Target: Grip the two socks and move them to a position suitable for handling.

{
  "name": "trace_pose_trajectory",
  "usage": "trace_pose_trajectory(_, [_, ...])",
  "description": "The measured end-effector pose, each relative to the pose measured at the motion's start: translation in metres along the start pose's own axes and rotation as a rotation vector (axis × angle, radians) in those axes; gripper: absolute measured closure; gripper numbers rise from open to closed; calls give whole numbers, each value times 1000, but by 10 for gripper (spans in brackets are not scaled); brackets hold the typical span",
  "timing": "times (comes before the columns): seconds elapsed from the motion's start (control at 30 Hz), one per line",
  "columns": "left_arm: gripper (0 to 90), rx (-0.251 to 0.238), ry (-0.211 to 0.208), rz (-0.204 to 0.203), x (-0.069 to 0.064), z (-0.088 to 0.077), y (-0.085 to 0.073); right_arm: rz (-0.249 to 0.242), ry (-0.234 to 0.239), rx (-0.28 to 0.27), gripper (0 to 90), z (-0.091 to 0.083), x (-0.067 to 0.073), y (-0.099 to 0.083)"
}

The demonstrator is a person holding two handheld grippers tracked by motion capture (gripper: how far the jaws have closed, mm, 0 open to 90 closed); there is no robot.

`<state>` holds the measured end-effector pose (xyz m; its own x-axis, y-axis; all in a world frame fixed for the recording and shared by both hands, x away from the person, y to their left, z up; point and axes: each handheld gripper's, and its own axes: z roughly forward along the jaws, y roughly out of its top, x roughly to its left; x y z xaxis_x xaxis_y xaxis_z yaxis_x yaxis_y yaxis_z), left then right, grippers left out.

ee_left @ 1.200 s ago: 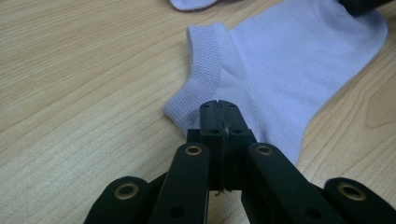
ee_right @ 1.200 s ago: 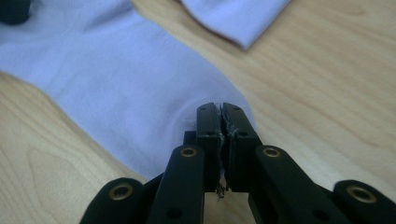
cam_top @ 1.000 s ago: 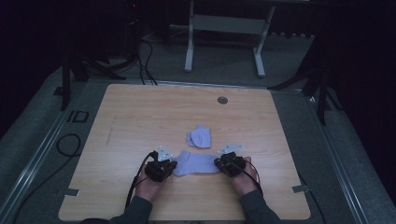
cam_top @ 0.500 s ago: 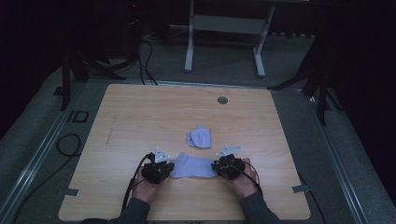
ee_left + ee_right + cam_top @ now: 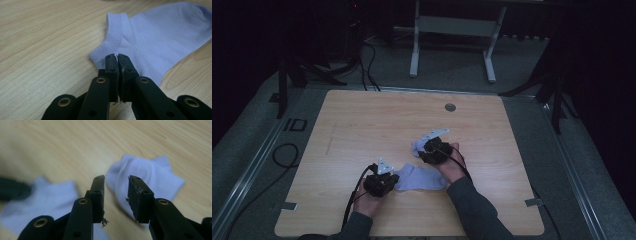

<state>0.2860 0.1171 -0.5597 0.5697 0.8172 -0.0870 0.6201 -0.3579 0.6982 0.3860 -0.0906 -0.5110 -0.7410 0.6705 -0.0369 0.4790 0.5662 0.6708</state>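
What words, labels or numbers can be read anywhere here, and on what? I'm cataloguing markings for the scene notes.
"ID": dark letters on the grey floor mat left of the table.
The socks and both grippers carry no readable text.

Second sock [image 5: 418, 146] half behind right gripper [image 5: 435, 151]
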Motion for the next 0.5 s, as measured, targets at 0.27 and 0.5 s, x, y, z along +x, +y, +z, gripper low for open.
trace_pose_trajectory(0.27, [864, 1, -4, -5, 1, 0, 0, 42, 3, 61, 666, 29, -8, 23])
trace_pose_trajectory(0.5, [859, 1, -7, -5, 1, 0, 0, 68, 11, 150, 811, 48, -10, 22])
